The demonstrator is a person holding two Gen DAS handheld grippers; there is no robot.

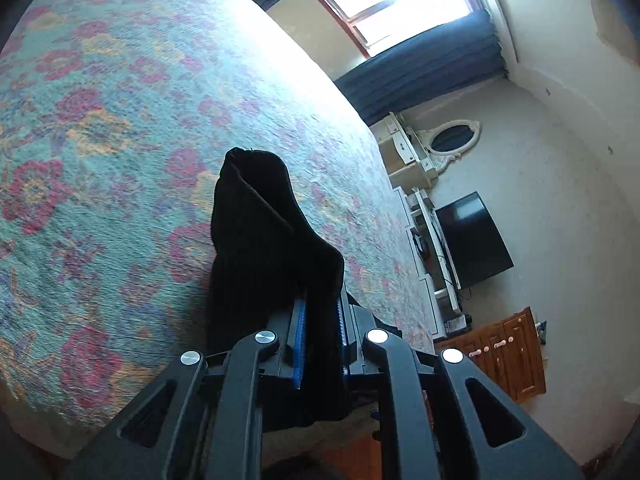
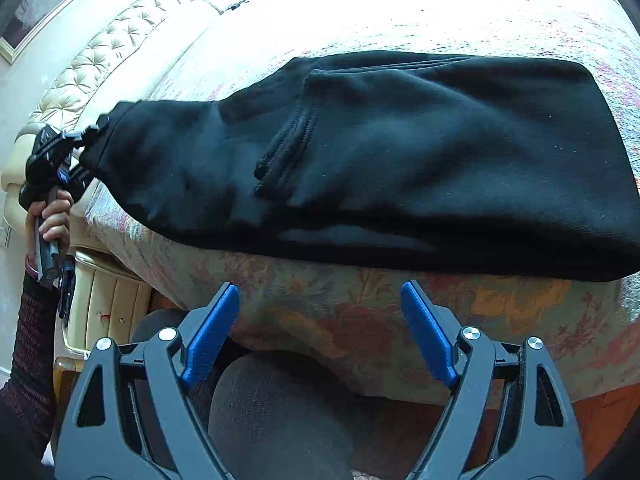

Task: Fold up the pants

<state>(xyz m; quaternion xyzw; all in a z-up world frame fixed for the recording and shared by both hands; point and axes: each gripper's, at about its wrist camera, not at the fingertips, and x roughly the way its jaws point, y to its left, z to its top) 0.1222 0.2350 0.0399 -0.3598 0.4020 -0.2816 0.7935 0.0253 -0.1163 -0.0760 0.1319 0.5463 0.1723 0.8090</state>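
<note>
Holding one end of the black pants (image 2: 380, 160) on the bed (image 2: 360, 320), mid-fold.

The left gripper (image 1: 320, 320) has its jaws clamped on a bunched end of the fabric, lifted just off the bedspread; the rest lies across the bed near its edge. The right gripper (image 2: 320, 320) hangs short of the cloth, jaws spread and empty. A thin pinch could slip, or a one-sided pull could drag the pants off the edge.

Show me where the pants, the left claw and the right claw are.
pants (image 2: 380, 152): right wrist view, middle of the black cloth.
left claw (image 1: 320, 332): left wrist view, between its tips, shut on cloth.
right claw (image 2: 320, 304): right wrist view, open gap between tips.
</note>
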